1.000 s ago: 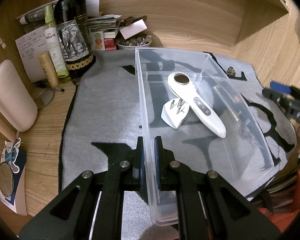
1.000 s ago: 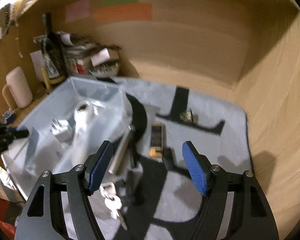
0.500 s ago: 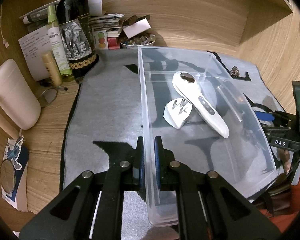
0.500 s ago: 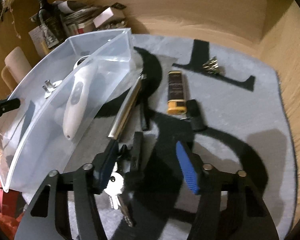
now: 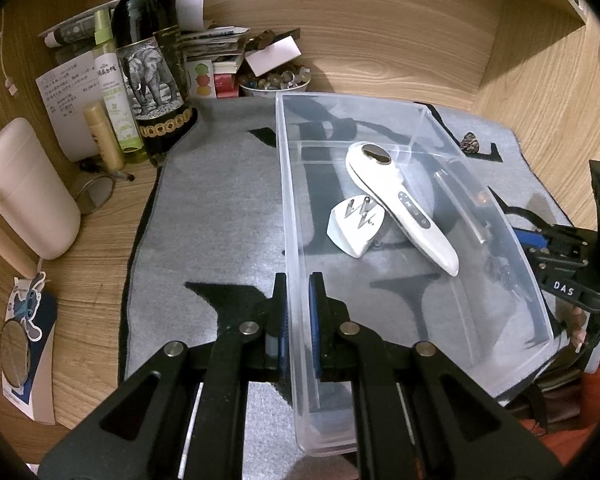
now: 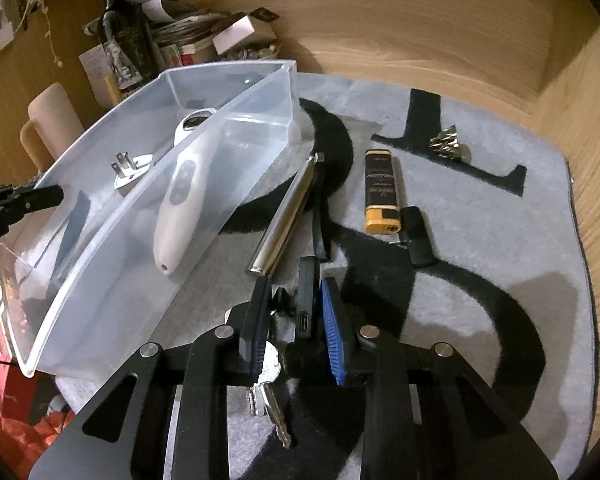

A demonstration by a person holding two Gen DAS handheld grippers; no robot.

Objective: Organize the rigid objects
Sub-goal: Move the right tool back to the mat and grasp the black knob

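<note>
A clear plastic bin [image 5: 284, 200] lies on the grey mat, and my left gripper [image 5: 298, 300] is shut on its near side wall. Inside it lie a white handheld device [image 5: 400, 208] and a white plug adapter [image 5: 354, 228]. In the right wrist view, my right gripper [image 6: 296, 320] is closing its jaws. A flat black device [image 6: 306, 300] with keys [image 6: 270, 392] attached stands between its pads on the mat, beside the bin [image 6: 140, 216]. The blue pad touches the device. Beyond it lie a silver tube [image 6: 288, 212], a black and gold lighter [image 6: 381, 192] and a small black stick [image 6: 418, 236].
A wine bottle [image 5: 152, 68], a spray bottle [image 5: 114, 92], a beige mug [image 5: 24, 192] and a bowl of stones [image 5: 274, 80] crowd the back left. A crumpled metallic piece [image 6: 446, 144] lies on the mat's far right. Wooden walls close in behind and to the right.
My right gripper has dropped to the mat and narrowed its jaws around the black device with keys. The left gripper still holds the bin wall, unmoved.
</note>
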